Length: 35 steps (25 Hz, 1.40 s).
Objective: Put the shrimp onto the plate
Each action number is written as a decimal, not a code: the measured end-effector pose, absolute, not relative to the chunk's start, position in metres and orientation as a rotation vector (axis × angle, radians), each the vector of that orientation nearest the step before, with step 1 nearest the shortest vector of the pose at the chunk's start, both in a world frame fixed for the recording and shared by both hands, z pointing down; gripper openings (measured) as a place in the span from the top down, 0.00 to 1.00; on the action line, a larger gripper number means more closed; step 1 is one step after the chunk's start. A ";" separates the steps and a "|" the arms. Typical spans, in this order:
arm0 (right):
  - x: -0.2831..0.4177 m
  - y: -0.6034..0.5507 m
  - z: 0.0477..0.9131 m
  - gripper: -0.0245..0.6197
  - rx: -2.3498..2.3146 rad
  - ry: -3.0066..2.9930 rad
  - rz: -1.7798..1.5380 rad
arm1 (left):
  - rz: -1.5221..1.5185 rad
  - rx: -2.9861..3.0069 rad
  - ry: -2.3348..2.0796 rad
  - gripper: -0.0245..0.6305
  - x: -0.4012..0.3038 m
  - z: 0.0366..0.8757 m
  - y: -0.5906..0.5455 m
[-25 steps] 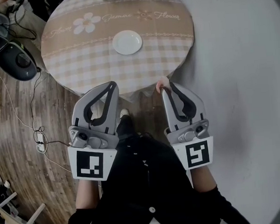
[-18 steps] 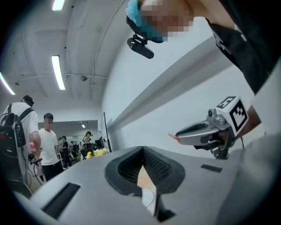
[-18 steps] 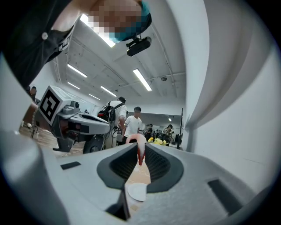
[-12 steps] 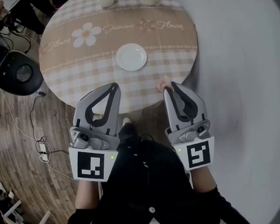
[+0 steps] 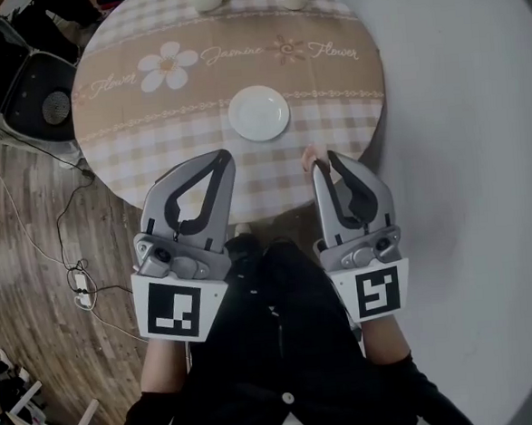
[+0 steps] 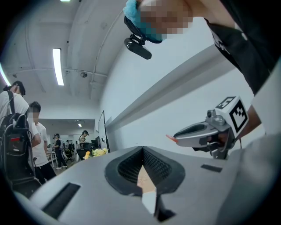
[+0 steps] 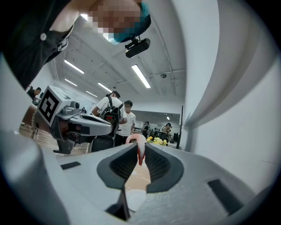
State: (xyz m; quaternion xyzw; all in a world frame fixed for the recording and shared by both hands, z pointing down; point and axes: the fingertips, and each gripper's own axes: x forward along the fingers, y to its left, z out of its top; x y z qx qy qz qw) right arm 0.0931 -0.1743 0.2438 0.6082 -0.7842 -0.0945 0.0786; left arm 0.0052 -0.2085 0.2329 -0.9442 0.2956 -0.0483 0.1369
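The round worktop under its beige checked cloth (image 5: 152,138) lies ahead of both sets of jaws. My left gripper (image 5: 223,155) is idle, jaws closed tip to tip with nothing between them, just over the worktop's near edge. My right gripper (image 5: 322,160) has its jaws pinched on the small pink shrimp (image 7: 137,147), which pokes out past the tips. The small white round plate (image 5: 259,113) sits ahead of the right jaws and off to their left, near but clear of them.

So this is the carry, as I read it. Best line: forward and left until the tips hang over the plate's centre. Then I'd lower close to it before easing the jaws apart, so the shrimp can't bounce or roll off the rim. The hold looks thin, right at the tips, so no sudden swings. I'd leave the left jaws out of the path.
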 end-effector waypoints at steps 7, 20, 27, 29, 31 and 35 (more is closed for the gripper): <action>0.090 -0.176 0.247 0.90 1.811 -2.343 -0.256 | -0.131 -2.740 0.859 0.96 0.005 0.233 -0.214; 0.097 -0.196 0.250 0.90 1.707 -2.404 -0.246 | -0.150 -2.720 0.944 0.96 0.011 0.231 -0.227; 0.098 -0.207 0.254 0.90 1.641 -2.452 -0.253 | -0.170 -2.702 1.015 0.96 0.010 0.234 -0.231; 0.100 -0.211 0.257 0.90 1.623 -2.460 -0.251 | -0.175 -2.696 1.035 0.96 0.010 0.235 -0.232; 0.101 -0.215 0.260 0.90 1.606 -2.466 -0.245 | -0.177 -2.689 1.054 0.96 0.009 0.235 -0.233; 0.099 -0.223 0.267 0.90 1.573 -2.478 -0.240 | -0.180 -2.678 1.092 0.96 0.005 0.237 -0.236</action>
